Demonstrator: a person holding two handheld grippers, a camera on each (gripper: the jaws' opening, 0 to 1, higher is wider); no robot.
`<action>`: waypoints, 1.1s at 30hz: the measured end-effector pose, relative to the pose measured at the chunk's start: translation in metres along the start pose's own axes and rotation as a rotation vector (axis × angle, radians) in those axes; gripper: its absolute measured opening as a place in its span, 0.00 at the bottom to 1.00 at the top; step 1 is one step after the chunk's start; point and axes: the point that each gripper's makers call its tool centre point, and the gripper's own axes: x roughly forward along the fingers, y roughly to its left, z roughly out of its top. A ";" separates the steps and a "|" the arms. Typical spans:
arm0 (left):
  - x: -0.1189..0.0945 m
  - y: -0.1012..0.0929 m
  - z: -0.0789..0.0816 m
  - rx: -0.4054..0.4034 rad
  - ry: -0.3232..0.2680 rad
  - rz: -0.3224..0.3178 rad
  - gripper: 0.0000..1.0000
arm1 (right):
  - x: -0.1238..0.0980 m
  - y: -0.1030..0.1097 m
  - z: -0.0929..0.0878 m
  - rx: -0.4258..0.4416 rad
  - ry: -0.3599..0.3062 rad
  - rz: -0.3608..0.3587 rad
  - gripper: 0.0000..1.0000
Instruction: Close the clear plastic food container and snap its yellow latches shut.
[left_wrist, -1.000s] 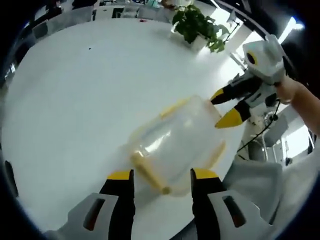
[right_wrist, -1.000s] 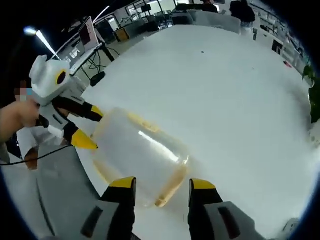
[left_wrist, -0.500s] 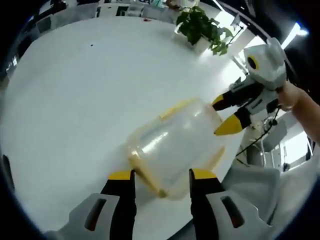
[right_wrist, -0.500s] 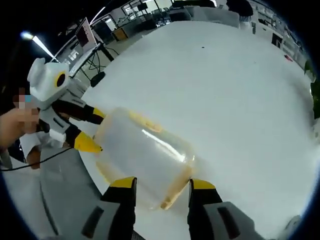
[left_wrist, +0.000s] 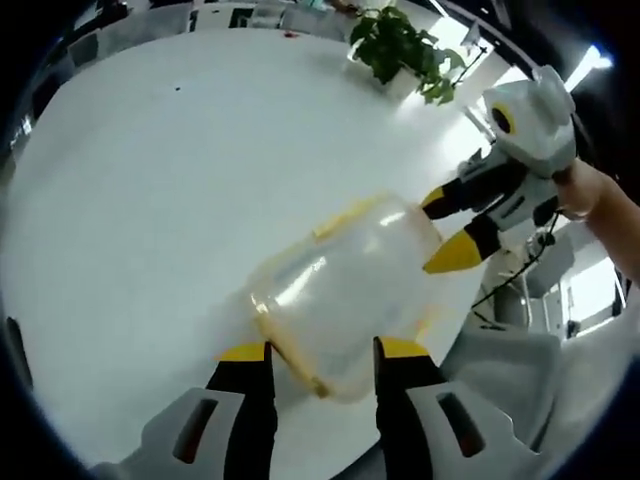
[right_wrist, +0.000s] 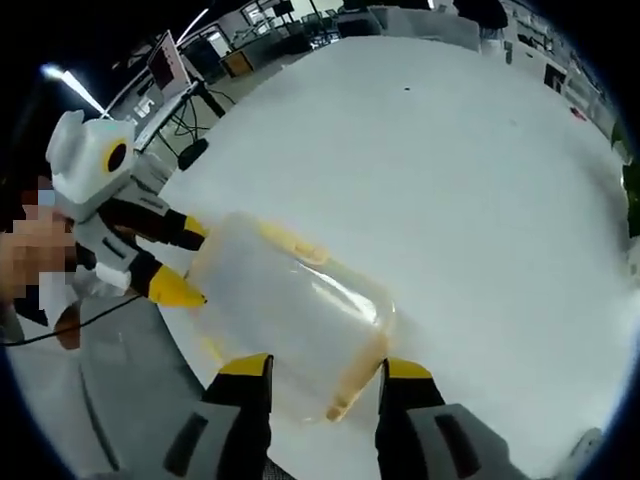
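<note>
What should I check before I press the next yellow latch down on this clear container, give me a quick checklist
1. Lid seated on the clear container: cannot tell, the plastic is too see-through.
2. Latch near the left gripper reachable: ok, the yellow latch lies just ahead of its open jaws.
3. Latch near the right gripper reachable: ok, that yellow latch sits between its open jaws.
4. Latches already snapped: cannot tell.
5. Container resting on the white table: ok, but it lies close to the edge.
6. Grippers apart from each other: ok, one at each end.
</note>
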 end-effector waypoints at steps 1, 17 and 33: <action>-0.001 -0.001 0.000 -0.001 -0.001 0.001 0.36 | 0.001 0.000 -0.001 -0.001 0.001 0.002 0.39; -0.002 0.000 0.002 -0.023 -0.016 0.012 0.37 | 0.001 0.000 -0.006 0.038 -0.016 0.024 0.39; -0.003 0.000 0.002 -0.042 -0.036 0.004 0.39 | 0.002 -0.002 -0.008 0.058 -0.015 0.036 0.41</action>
